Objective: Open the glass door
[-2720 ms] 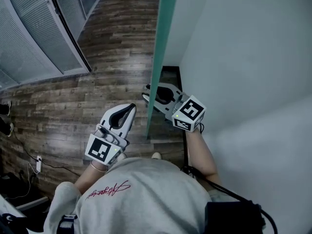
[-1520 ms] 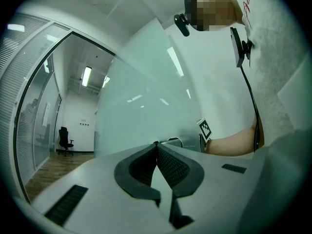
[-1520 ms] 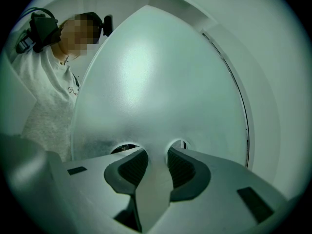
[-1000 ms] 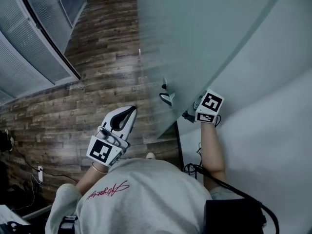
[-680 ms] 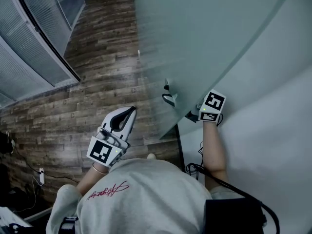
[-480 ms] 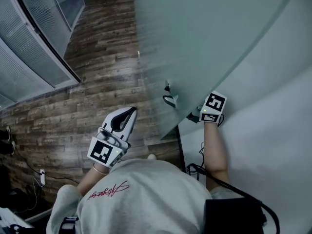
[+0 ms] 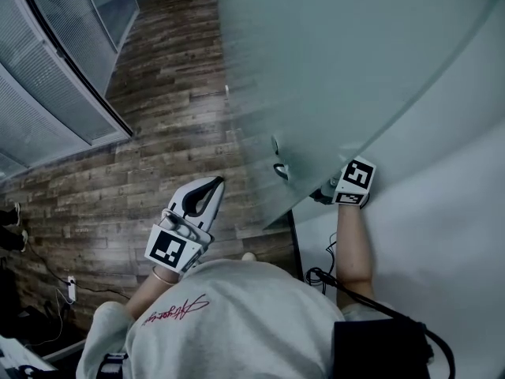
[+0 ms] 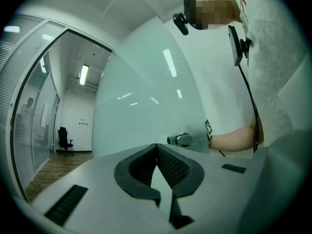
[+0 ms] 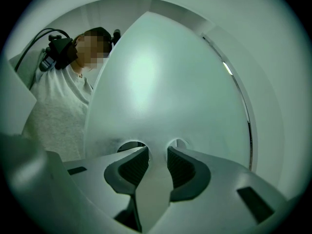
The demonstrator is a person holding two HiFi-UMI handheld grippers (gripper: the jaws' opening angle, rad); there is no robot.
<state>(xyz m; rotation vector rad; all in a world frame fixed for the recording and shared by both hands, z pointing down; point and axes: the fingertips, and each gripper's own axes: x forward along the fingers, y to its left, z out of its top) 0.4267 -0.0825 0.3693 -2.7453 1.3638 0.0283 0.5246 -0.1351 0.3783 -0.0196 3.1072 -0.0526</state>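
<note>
The frosted glass door (image 7: 331, 69) stands swung out to the left over the wood floor. Its metal handle (image 7: 278, 166) juts from the left face and shows as a short cylinder (image 8: 183, 139) in the left gripper view. My right gripper (image 7: 322, 197) is on the door's right side, pointing level at the glass beside the handle. In the right gripper view its jaws (image 9: 157, 152) stand apart close against the frosted pane (image 9: 161, 82), with nothing seen between the pads. My left gripper (image 7: 211, 186) hangs shut and empty, left of the door edge (image 8: 157, 145).
A white wall (image 7: 442, 212) runs close along the right. A dark floor track (image 7: 294, 239) lies under the door's near corner. Glass partitions with blinds (image 7: 47, 77) line the far left. An office chair (image 8: 63, 139) stands down the corridor.
The door, edge-on at first, has swung wide to the left. Over the last second the right gripper and the door's near corner have drifted slightly right. The left gripper has stayed put.
</note>
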